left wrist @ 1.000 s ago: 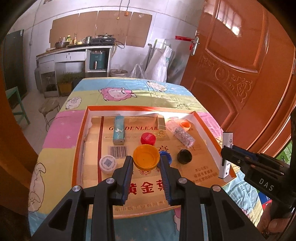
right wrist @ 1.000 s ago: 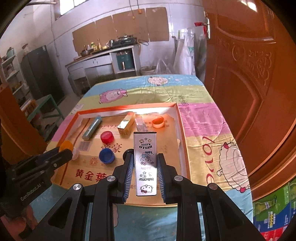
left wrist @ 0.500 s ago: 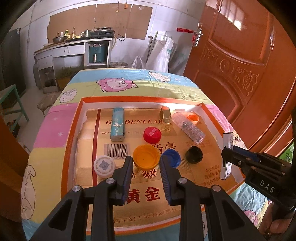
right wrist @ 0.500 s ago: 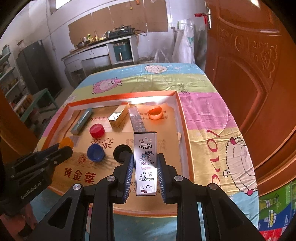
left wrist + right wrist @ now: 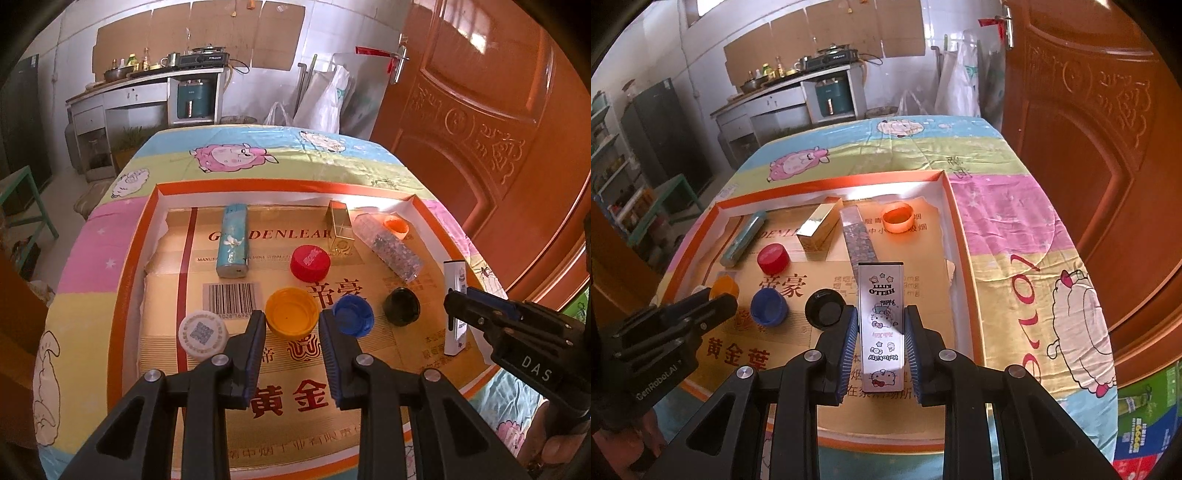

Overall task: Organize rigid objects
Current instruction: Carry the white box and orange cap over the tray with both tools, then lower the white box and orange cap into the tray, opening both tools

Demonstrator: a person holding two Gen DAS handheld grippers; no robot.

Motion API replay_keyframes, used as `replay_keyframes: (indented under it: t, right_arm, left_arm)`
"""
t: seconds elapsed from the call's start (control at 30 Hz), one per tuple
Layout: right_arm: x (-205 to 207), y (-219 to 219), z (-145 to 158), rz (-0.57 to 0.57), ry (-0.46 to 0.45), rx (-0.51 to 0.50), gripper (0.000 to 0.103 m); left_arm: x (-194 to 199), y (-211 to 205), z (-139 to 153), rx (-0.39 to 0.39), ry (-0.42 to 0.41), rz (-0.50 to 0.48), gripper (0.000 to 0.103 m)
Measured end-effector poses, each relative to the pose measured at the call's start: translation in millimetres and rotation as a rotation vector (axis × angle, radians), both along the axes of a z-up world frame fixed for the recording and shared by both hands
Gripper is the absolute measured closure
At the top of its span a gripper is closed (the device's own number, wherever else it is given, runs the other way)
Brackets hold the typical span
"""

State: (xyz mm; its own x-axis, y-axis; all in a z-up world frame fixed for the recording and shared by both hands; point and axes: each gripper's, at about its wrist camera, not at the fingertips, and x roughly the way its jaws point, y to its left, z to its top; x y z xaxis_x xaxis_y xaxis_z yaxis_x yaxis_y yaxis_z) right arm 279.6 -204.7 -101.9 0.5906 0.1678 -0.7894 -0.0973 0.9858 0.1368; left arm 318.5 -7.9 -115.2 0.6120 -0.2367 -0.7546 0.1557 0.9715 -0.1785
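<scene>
The right gripper [image 5: 880, 338] pinches a white Hello Kitty box [image 5: 881, 325] between its blue-padded fingers [image 5: 849, 343], holding it lengthwise along the fingers above the near right part of the tray [image 5: 964, 258]. From the left wrist view that same box [image 5: 455, 306] stands upright at the tray's right edge, with the right gripper reaching in low from the right side and a bit of the person's hand [image 5: 557, 443] showing under it.

The left gripper [image 5: 291, 325] is spread, fingers level and pointing forward over the near middle of the tray, with the yellow cap [image 5: 291, 314] sitting open side up between the fingertips; whether the pads touch it cannot be told. Just left of it lies a white cap [image 5: 202, 334], just right a blue cap [image 5: 352, 316] and then a black cap [image 5: 401, 306]. Further back are a red cap [image 5: 310, 263], a light blue lighter [image 5: 232, 240], a gold box [image 5: 339, 229], a clear glittery box [image 5: 391, 248] and an orange cap [image 5: 396, 226].

The tray rests on a desk covered by a cartoon sheep cloth [image 5: 229, 155]. A brown door [image 5: 498, 110] stands to the right.
</scene>
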Motion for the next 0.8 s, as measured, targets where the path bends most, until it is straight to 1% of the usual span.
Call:
replay_keyframes:
  t: [0.53,0.8]
  right_arm:
    - [10.7,-1.4,-21.0,-0.002,0.037,0.014,0.077]
    - [10.6,-3.1,-22.5,-0.001,0.029,0.011,0.077]
  left_arm:
    - [8.6,-4.6,-12.7,0.023,0.015,-0.003,0.073]
    - [9.0,-6.2,-12.4,0.035,0.008,-0.004,0.073]
